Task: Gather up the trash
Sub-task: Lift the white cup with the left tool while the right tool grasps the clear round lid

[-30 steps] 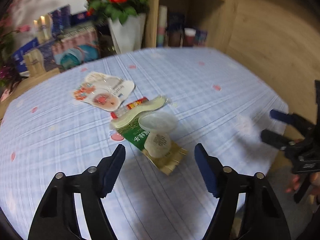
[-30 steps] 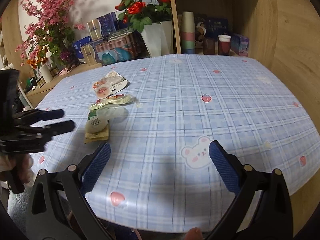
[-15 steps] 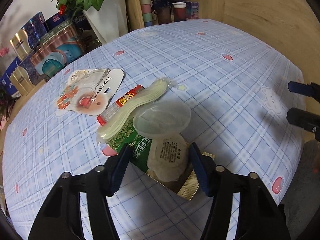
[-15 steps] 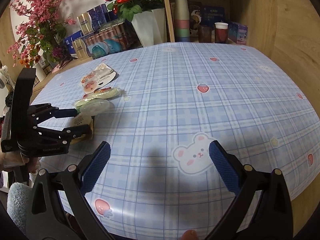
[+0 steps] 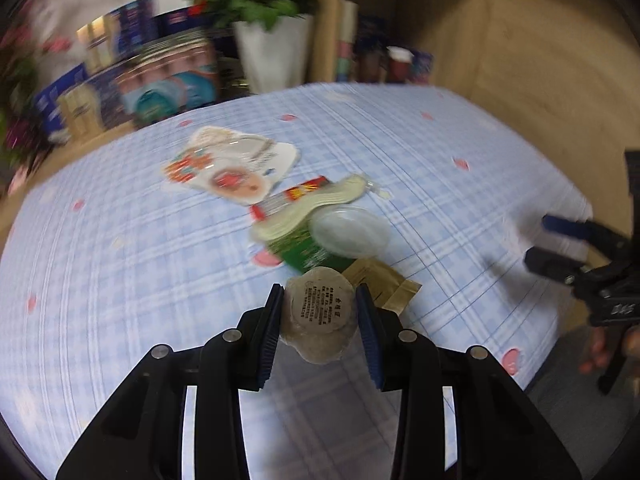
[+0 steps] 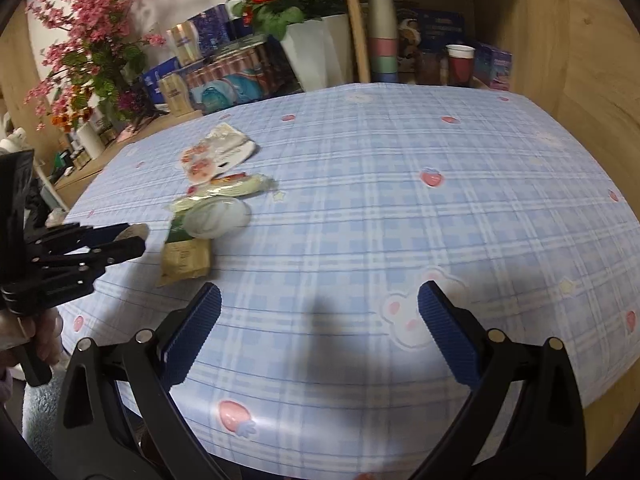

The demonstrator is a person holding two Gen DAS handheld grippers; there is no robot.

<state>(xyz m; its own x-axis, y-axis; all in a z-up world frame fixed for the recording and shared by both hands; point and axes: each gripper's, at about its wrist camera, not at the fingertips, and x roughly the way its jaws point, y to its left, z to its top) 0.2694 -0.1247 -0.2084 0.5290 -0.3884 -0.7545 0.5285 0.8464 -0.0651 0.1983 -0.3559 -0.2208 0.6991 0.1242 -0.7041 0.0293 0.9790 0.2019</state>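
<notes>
Left wrist view shows the left gripper (image 5: 318, 312) closing, its blue pads (image 5: 272, 332) flanking and apparently touching a small round beige cup with a printed foil lid (image 5: 318, 318), at the near end of the litter on the blue checked tablecloth (image 5: 120, 280). The cup looks thin: too hard a squeeze may crush it, too light may drop it. Beside it lie a gold sachet (image 5: 384, 284) and a clear plastic lid (image 5: 348, 232). Right gripper (image 6: 320, 320) hangs wide apart, empty.

Left gripper (image 5: 318, 300) closing on round packet (image 5: 320, 320).
Pads touch its sides; wrappers (image 5: 320, 236) lie beyond on table (image 5: 120, 280).
</notes>
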